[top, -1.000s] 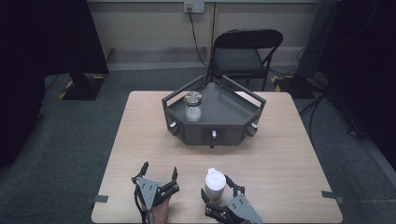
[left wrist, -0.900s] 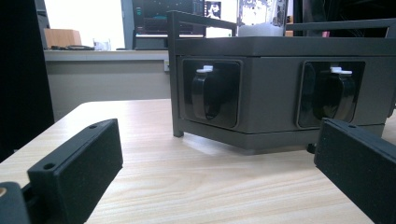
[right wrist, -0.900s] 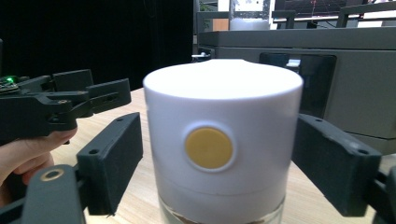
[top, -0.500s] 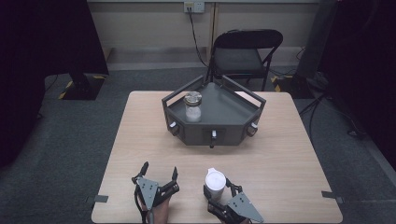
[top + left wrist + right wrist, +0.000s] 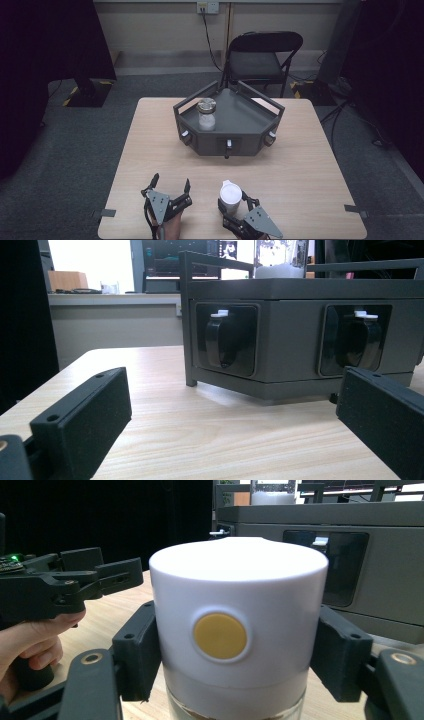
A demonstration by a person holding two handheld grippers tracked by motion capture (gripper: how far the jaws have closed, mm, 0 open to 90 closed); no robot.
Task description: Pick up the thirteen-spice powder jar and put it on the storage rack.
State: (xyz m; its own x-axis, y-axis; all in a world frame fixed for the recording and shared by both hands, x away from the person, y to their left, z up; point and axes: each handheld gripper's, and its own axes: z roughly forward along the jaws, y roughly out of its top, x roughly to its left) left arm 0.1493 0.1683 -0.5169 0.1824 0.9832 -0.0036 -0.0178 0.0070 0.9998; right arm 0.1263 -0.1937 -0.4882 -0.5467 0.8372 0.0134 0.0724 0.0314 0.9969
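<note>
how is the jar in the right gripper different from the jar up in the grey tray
The held jar has a tall white cap with a yellow dot; the tray jar wears a flat metallic lid. The held jar stands on the table between the right gripper's closed pads; the tray jar stands free in the grey tray. Both are upright, with clear bodies.

My right gripper (image 5: 234, 203) near table's (image 5: 150, 145) front edge, jaws just closed, pads pressing both sides of white-capped jar (image 5: 239, 625). My left gripper (image 5: 170, 182) just beside it on same edge, jaws spread wide, nothing between, pointing across table. Left hand (image 5: 25, 650) wrapped round its handle. Both forearms entering from front edge.
</note>
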